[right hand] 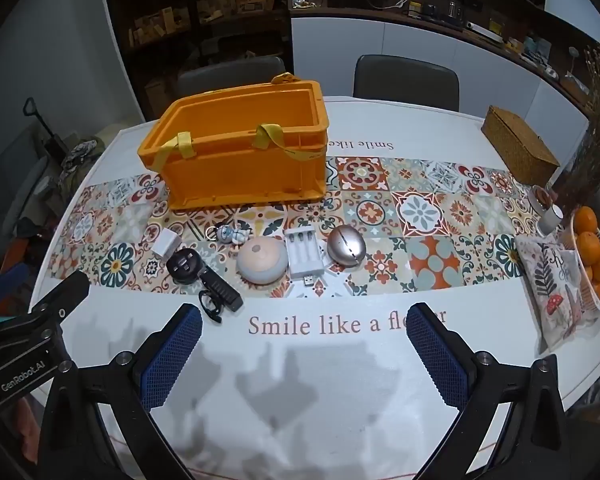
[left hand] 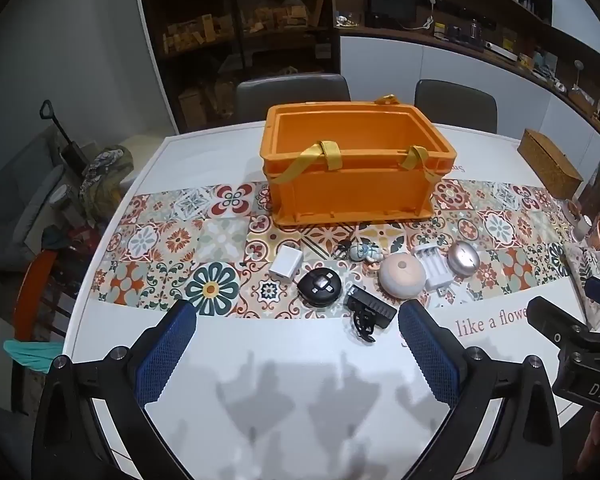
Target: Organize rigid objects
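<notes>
An empty orange crate (left hand: 352, 184) (right hand: 244, 168) with yellow straps stands on the patterned runner. In front of it lie a white charger cube (left hand: 286, 261) (right hand: 167, 243), a black round gadget (left hand: 319, 287) (right hand: 184, 265), a black clip-on light (left hand: 370, 310) (right hand: 220, 292), a small figurine keyring (left hand: 362, 250) (right hand: 232, 234), a beige dome (left hand: 402, 274) (right hand: 262, 264), a white battery charger (left hand: 434, 266) (right hand: 305, 254) and a silver egg-shaped case (left hand: 463, 258) (right hand: 346, 246). My left gripper (left hand: 298, 356) and right gripper (right hand: 304, 356) are both open and empty, hovering over the white near edge.
A wicker box (left hand: 550, 168) (right hand: 518, 150) sits at the back right. A basket of oranges (right hand: 596, 258), a patterned cloth (right hand: 552, 280), dried flowers (right hand: 592, 160) and small jars (right hand: 550, 216) crowd the right edge. Two chairs (right hand: 406, 80) stand behind the table.
</notes>
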`<state>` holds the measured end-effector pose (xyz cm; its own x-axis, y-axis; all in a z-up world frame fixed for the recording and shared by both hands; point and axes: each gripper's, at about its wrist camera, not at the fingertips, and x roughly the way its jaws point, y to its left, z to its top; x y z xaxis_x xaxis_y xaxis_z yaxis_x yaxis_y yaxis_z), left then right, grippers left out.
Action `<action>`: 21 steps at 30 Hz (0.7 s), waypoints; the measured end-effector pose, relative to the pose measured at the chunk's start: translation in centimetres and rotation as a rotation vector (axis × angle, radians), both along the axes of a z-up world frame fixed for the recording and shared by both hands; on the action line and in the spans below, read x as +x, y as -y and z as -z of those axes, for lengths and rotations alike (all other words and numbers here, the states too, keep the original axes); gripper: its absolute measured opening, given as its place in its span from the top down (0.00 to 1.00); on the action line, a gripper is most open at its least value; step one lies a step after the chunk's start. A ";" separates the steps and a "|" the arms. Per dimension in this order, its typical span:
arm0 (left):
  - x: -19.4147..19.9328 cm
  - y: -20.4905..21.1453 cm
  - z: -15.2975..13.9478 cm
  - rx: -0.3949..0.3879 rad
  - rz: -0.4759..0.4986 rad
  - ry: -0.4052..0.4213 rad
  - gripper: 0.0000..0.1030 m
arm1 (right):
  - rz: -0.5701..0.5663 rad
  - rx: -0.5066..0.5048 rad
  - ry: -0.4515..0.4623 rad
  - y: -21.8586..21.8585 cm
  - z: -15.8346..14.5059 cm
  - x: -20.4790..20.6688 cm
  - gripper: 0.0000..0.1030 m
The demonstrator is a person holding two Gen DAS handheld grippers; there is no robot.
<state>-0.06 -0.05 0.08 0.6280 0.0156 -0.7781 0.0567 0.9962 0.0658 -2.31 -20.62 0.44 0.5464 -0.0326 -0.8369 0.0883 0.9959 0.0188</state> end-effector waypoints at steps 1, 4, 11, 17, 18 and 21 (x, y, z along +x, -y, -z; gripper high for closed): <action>0.0 0.0 0.0 -0.002 0.002 0.001 0.00 | 0.000 -0.003 -0.003 0.0 0.0 0.0 0.00; 0.3 -0.1 -0.4 -0.005 0.008 -0.001 0.00 | 0.000 -0.001 -0.008 0.1 0.1 0.0 0.00; -0.1 0.1 -0.3 -0.008 0.012 -0.002 0.00 | -0.003 0.005 -0.007 0.0 -0.1 0.0 0.00; -0.2 0.0 -0.3 -0.007 0.012 -0.004 0.00 | -0.005 0.002 -0.009 0.0 0.0 0.0 0.00; -0.2 0.0 -0.4 -0.009 0.013 -0.006 0.00 | -0.006 0.001 -0.008 -0.2 0.1 0.0 0.00; -0.3 0.0 -0.4 -0.010 0.014 -0.006 0.00 | -0.002 0.004 -0.012 -0.2 0.3 0.0 0.00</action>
